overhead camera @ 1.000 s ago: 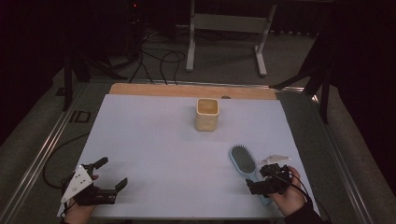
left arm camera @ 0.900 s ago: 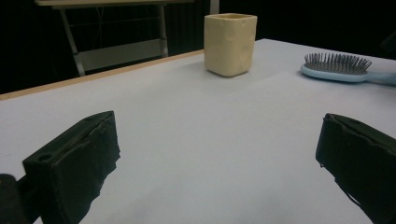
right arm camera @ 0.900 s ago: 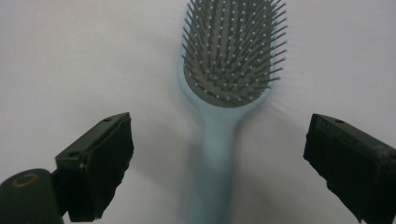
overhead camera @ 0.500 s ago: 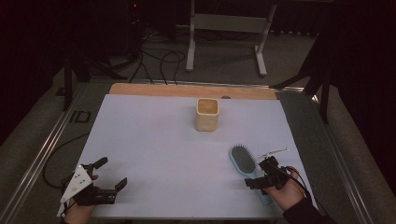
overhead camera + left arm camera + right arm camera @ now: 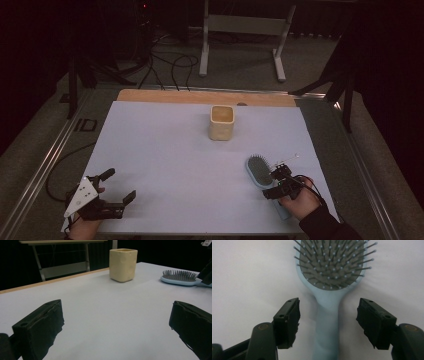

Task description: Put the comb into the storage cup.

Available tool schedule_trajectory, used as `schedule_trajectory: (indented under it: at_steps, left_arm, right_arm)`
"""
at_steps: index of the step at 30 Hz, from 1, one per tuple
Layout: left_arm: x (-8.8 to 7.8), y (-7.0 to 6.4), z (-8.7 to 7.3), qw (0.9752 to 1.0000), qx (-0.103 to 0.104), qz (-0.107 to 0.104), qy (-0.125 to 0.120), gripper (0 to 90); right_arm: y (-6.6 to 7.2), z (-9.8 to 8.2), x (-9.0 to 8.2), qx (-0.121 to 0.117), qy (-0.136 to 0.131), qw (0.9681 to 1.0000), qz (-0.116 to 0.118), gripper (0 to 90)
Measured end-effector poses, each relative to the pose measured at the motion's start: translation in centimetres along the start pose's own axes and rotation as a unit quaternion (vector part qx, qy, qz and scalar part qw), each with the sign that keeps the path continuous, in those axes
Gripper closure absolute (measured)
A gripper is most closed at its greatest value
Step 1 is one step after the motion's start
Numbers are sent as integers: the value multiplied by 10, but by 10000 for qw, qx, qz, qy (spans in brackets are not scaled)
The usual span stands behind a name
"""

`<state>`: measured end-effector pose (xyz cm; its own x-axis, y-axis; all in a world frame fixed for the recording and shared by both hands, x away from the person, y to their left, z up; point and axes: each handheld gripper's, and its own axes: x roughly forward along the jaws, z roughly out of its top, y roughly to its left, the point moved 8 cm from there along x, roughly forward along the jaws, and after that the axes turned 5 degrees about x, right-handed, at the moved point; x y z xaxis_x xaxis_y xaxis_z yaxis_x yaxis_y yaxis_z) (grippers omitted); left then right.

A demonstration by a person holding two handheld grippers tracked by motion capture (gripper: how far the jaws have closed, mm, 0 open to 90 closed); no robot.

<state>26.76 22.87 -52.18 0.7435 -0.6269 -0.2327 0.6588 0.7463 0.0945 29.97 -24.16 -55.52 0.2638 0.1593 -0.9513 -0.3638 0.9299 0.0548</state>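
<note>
A light blue hairbrush (image 5: pixel 257 170) lies bristles up on the white table at the near right. My right gripper (image 5: pixel 275 182) hovers over its handle. In the right gripper view the handle (image 5: pixel 327 315) runs between the two jaws, with a gap on each side. The right gripper (image 5: pixel 328 322) is open, and its jaws have just been closing around the handle. A cream square cup (image 5: pixel 221 122) stands upright at the middle back. My left gripper (image 5: pixel 119 185) rests open at the near left with nothing between its fingers. The left gripper view shows the cup (image 5: pixel 123 261) and the brush (image 5: pixel 178 277) farther off.
A white sheet (image 5: pixel 165 155) covers the table, with a wooden strip (image 5: pixel 200 96) along its far edge. Metal rails (image 5: pixel 47 160) run down both sides. A stand (image 5: pixel 240 25) and cables lie on the floor beyond.
My right gripper has shifted a little left and forward over the brush handle, and its jaws have narrowed. The left gripper has stayed put.
</note>
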Motion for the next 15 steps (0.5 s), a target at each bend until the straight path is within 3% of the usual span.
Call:
schedule_trajectory:
  at_steps: [8,15]
  left_arm:
    - [0,0,0,10000,-9,-7,-12,0]
    - [0,0,0,10000,-21,-3,2,0]
  right_arm:
    - [1,1,6,-139,207,9997,-37,531]
    - [0,2,11,-215,347,9991,-65,602]
